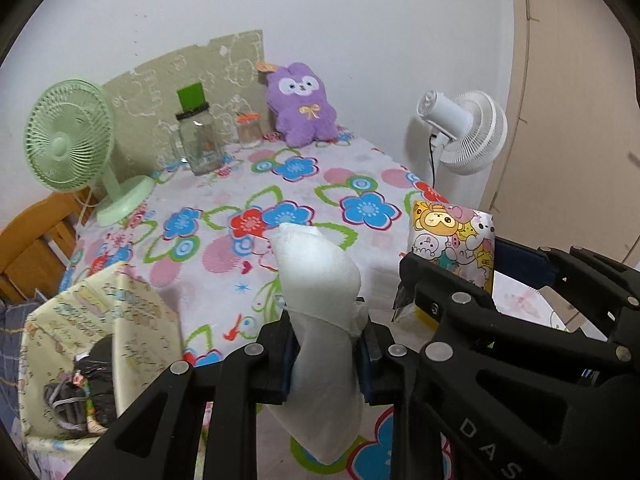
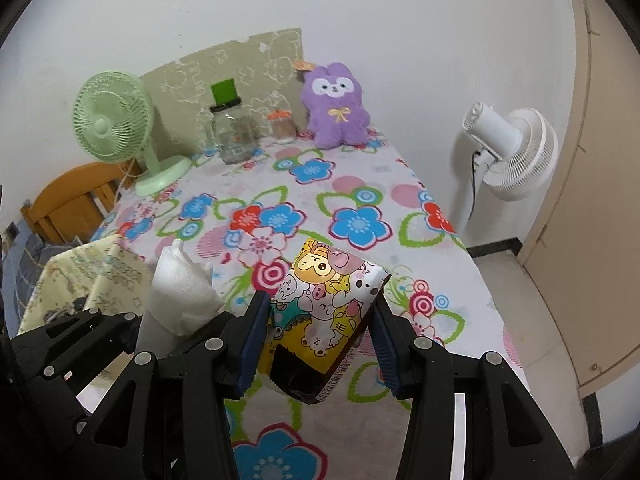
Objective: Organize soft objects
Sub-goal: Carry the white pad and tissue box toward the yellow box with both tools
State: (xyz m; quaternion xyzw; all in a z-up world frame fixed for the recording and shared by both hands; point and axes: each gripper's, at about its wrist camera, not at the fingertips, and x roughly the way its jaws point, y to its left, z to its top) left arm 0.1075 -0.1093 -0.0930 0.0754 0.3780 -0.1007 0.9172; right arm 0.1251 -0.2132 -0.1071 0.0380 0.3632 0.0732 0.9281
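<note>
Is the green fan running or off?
Off, it seems: the green fan's blades show sharp and unblurred behind the grille in both views.

two fans [image 2: 114,128], one plush [image 2: 336,106], two jars [image 2: 236,134]

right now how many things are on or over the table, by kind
fans: 2, green fan on the table, white fan beside it
jars: 2, glass jar, small jar
plush toys: 1, purple plush
tissue items: 2, white tissue in the left tool, cartoon tissue pack in the right tool
fabric bins: 1
total: 8
</note>
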